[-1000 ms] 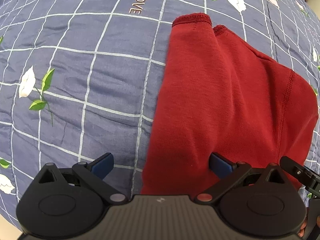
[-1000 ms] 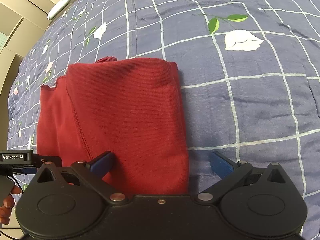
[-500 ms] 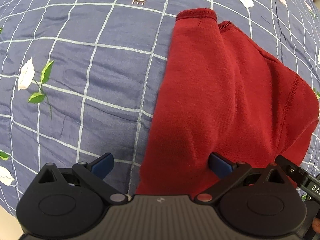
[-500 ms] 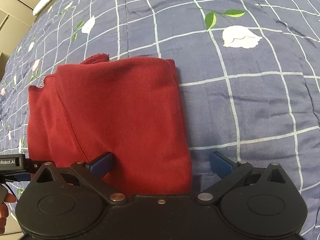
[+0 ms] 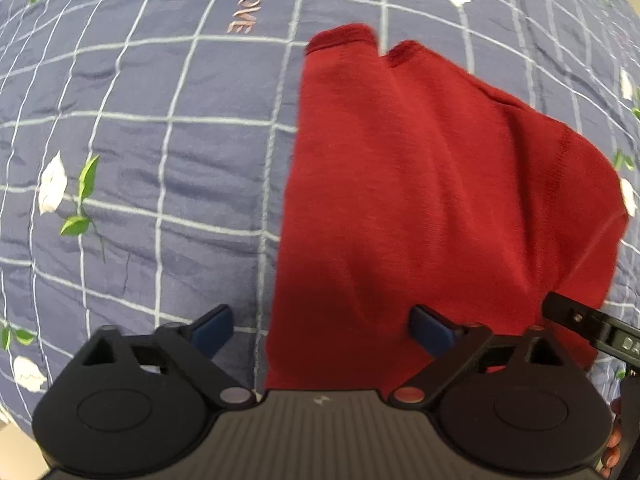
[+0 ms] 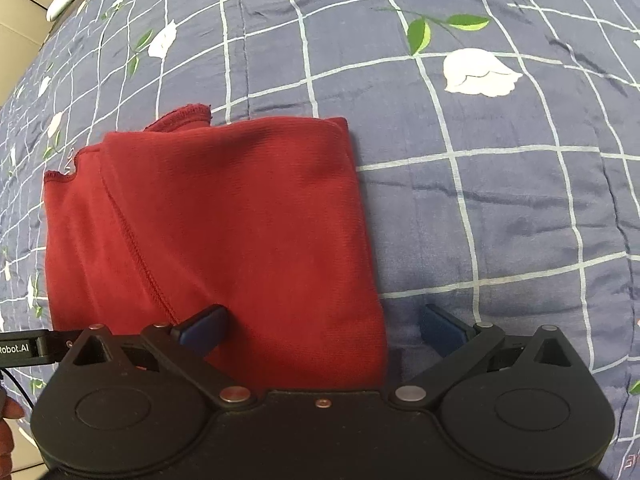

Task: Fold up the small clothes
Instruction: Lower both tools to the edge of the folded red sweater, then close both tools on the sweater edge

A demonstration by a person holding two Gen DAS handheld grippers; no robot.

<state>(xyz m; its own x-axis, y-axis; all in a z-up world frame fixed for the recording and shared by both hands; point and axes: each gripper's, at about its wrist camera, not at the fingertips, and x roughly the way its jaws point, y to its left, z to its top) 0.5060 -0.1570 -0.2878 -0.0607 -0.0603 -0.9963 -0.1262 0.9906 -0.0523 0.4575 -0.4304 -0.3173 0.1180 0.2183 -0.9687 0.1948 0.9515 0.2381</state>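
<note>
One red garment [image 5: 432, 200] is lying folded on the blue checked quilt [image 5: 140, 160], filling the centre and right of the left wrist frame. The left gripper [image 5: 322, 330] is hanging spread wide over its lower left edge. The right gripper [image 6: 322, 330], likewise gaping, is straddling its lower right edge, gripping nothing.

Bed cover [image 6: 500, 208] — blue-grey quilt, white grid, white flowers, green leaves. Folded red garment [image 6: 240, 220] lies flat on it — nothing else.
</note>
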